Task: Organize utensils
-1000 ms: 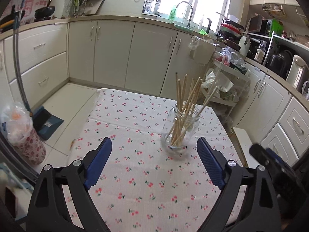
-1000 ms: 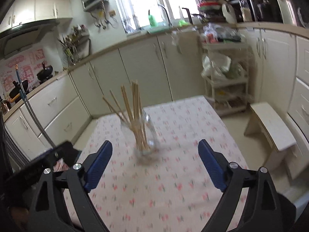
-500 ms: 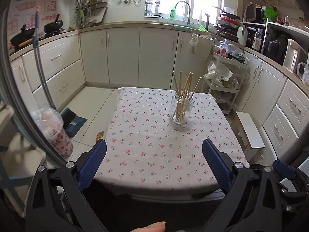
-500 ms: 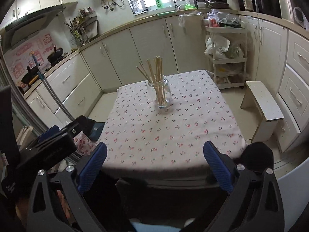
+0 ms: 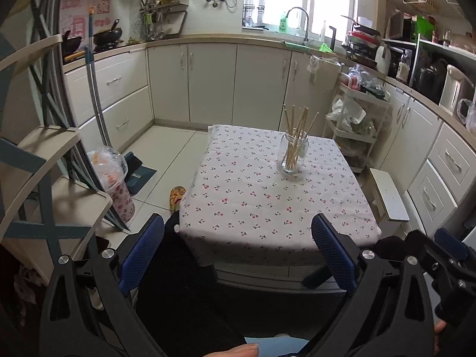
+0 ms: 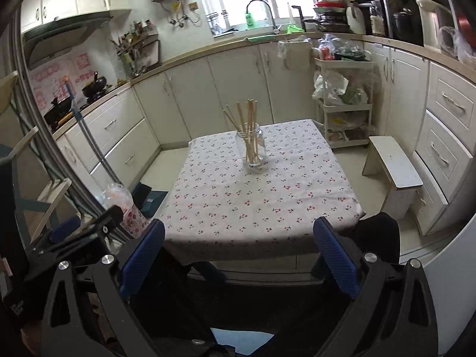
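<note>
A clear glass jar point(image 5: 292, 156) point(image 6: 251, 148) stands upright on the far half of a small table point(image 5: 276, 208) point(image 6: 258, 205) covered with a cherry-print cloth. Several wooden chopsticks point(image 5: 297, 128) point(image 6: 247, 125) fan out of its mouth. My left gripper point(image 5: 238, 239) is open, held back off the table's near edge, nothing between its blue pads. My right gripper point(image 6: 238, 242) is open too, equally far back and empty. The right gripper's body point(image 5: 440, 255) shows at the left wrist view's lower right, the left gripper's body point(image 6: 74, 235) at the right wrist view's lower left.
White kitchen cabinets point(image 5: 214, 80) ring the room. A white stool point(image 5: 388, 196) point(image 6: 394, 169) stands right of the table, a shelf cart point(image 5: 355, 125) behind it. Left on the floor are a bin with a bag point(image 5: 114, 178), a dustpan and a wooden rack point(image 5: 44, 178).
Both grippers have pulled back and up from over the tablecloth, so the whole table now shows and the jar looks small. The jar with chopsticks has stayed put.
</note>
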The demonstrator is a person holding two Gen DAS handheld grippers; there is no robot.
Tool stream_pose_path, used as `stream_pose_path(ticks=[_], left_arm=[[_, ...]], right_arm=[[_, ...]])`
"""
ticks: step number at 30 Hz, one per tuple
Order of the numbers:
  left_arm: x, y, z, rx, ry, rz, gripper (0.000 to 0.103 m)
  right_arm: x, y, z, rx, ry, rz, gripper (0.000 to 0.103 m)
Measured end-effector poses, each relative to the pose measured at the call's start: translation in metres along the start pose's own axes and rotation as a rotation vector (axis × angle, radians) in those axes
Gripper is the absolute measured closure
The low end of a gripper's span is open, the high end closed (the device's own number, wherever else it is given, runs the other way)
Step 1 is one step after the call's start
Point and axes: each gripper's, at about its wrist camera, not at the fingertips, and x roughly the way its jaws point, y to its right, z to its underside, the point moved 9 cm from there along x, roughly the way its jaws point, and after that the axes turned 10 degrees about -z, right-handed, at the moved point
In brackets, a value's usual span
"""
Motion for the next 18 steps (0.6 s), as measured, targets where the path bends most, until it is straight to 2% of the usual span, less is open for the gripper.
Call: stream_pose_path(ticks=[8,18], left_arm=[[-0.007,0.004,-0.010,0.038,0.036,0.002,0.008],[-0.008,0.003,-0.015,0.019,0.041,0.001,0.008]], right_arm=[[-0.003,0.000,0.000,-0.003,-0.002,-0.010,0.007],[-0.006,-0.003,-0.003,-0.011,0.007,-0.015,0.007]])
